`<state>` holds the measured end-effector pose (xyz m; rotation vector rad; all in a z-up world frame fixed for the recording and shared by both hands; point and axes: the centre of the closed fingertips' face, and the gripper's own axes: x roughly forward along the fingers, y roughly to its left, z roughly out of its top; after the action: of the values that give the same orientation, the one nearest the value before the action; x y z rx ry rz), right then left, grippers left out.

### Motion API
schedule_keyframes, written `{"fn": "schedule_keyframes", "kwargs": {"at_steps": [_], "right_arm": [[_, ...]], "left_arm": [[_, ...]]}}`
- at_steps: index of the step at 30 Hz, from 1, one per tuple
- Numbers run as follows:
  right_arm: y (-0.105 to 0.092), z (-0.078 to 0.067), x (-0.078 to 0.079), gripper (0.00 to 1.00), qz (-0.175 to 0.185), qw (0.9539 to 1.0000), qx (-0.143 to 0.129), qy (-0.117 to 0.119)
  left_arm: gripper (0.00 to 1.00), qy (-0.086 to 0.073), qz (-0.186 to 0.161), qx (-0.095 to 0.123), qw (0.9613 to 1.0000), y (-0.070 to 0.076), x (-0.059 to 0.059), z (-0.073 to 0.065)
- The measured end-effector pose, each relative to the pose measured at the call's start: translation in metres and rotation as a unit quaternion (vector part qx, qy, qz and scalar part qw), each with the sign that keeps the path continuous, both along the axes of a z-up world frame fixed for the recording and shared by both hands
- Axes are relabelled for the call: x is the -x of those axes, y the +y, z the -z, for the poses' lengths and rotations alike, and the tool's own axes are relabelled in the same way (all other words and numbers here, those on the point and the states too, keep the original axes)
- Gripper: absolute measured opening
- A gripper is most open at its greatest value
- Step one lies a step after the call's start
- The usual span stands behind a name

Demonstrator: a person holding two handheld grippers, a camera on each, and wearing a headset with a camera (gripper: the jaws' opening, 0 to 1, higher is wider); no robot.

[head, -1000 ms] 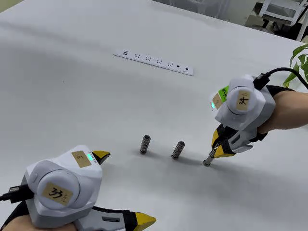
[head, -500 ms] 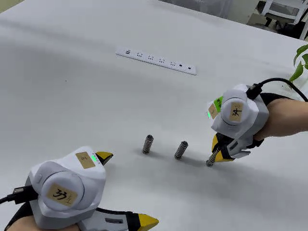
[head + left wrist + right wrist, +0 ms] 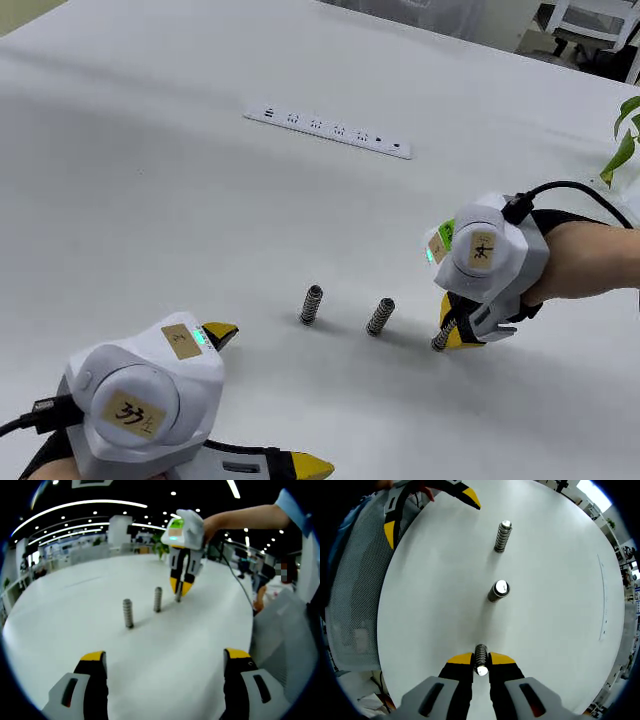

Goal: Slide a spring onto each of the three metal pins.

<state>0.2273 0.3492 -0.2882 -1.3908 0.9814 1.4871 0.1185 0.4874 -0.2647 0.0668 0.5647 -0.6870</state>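
Three upright metal pins stand in a row on the white table (image 3: 150,200). The left pin (image 3: 312,305) and the middle pin (image 3: 380,316) each carry a spring. My right gripper (image 3: 455,335) is shut on a spring (image 3: 481,653) that sits over the third pin (image 3: 481,670), low near the table. In the right gripper view, my right gripper (image 3: 481,660) looks past the middle pin (image 3: 498,591) to the far pin (image 3: 503,535). My left gripper (image 3: 265,400) is open and holds nothing, well short of the row (image 3: 128,613). The left gripper (image 3: 165,656) faces the right gripper (image 3: 182,582).
A white power strip (image 3: 325,130) lies at the back of the table. Green plant leaves (image 3: 622,145) reach in at the right edge. A person's arm (image 3: 590,260) extends from the right. Bare table lies between the left gripper and the pins.
My right gripper has come down along the third pin with the spring, closer to the table. The left gripper has stayed open in place. The head camera has shifted slightly.
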Motion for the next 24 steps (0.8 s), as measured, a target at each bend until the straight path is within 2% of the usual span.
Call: {"fn": "schedule_keyframes", "kwargs": {"at_steps": [12,15,19,20,24], "right_arm": [[0.0,0.002,0.001,0.15,-0.002,1.0,0.001,-0.001],[0.002,0.003,-0.001,0.27,-0.003,1.0,-0.006,-0.007],[0.005,0.001,0.001,0.35,0.001,0.9997,-0.024,-0.004],[0.006,0.001,0.002,0.39,0.004,0.9996,-0.028,-0.002],[0.013,-0.001,0.004,0.64,0.025,0.9971,-0.072,-0.006]], "left_arm": [[0.98,0.001,0.001,-0.002,1.0,-0.001,0.001,0.0],[0.98,0.0,-0.001,-0.001,1.0,-0.001,0.001,0.0],[0.98,-0.002,-0.003,-0.001,1.0,0.001,0.001,-0.001],[0.98,-0.002,-0.004,-0.001,1.0,0.001,0.001,-0.001],[0.98,-0.004,-0.002,-0.002,1.0,0.0,0.001,-0.002]]}}
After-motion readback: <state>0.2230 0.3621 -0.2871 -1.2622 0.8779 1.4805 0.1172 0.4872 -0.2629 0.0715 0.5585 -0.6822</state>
